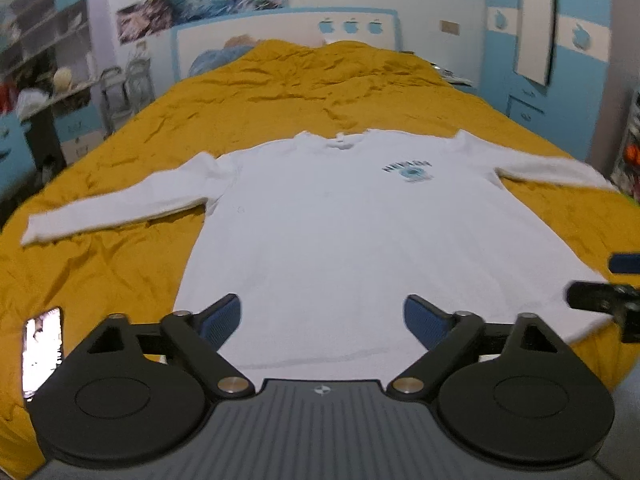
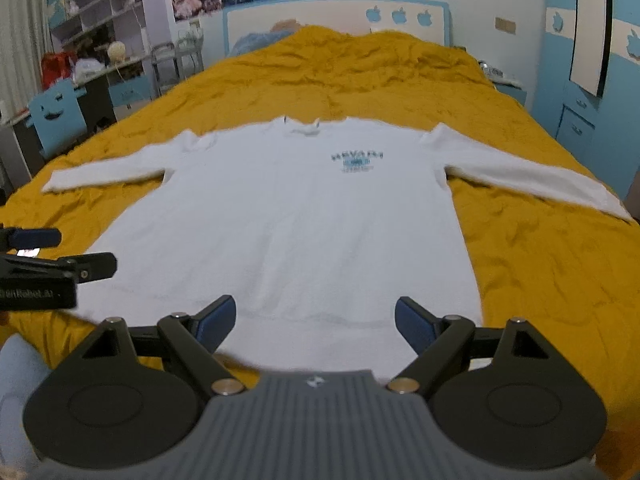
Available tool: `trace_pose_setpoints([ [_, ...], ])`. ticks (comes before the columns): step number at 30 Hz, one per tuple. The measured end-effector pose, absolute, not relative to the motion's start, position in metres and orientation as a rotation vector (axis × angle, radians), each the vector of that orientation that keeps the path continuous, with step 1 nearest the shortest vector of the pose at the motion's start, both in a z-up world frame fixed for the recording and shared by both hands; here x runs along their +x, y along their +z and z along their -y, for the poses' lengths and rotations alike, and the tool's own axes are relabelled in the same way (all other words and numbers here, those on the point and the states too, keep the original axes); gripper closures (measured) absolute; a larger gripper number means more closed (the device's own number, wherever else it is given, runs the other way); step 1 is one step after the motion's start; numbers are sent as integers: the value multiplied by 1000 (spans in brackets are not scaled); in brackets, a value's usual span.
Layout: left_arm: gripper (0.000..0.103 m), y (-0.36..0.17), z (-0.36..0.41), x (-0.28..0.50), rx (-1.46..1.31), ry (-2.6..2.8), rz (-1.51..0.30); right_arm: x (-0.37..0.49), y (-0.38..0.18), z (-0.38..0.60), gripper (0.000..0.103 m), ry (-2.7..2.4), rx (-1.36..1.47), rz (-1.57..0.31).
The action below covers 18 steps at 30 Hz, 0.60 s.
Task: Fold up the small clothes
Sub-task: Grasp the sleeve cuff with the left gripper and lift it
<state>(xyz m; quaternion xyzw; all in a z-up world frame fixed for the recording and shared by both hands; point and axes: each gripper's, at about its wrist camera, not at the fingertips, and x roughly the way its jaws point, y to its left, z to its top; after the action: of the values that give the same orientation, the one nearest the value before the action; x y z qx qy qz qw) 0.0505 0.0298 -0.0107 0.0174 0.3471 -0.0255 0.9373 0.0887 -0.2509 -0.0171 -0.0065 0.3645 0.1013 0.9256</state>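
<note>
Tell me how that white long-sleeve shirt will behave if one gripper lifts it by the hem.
The white shirt lies flat, so it is probably floppy and would drape. Its spread sleeves would likely trail, dragging across the rumpled yellow bedspread.

Both grippers agape (fingers empty).

Shirt flat on bed, sleeves spread, phone left

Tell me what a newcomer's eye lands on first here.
A white long-sleeved shirt lies flat with its sleeves spread, filling the near half of a bed with a mustard-yellow cover. Below it, the open left gripper and open right gripper hover at its hem.
</note>
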Motion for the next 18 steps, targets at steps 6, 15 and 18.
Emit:
trace_pose_setpoints([
  [6,18,-8,-119,96,-288,31,-756,125,-23,257,20,267,-34,-706],
  [15,22,-5,-311,146,-667,235,-704,197,-42,259,22,221,13,-753],
  [18,23,-22,-384,155,-891,286,-635,221,-47,253,29,195,3,-752],
])
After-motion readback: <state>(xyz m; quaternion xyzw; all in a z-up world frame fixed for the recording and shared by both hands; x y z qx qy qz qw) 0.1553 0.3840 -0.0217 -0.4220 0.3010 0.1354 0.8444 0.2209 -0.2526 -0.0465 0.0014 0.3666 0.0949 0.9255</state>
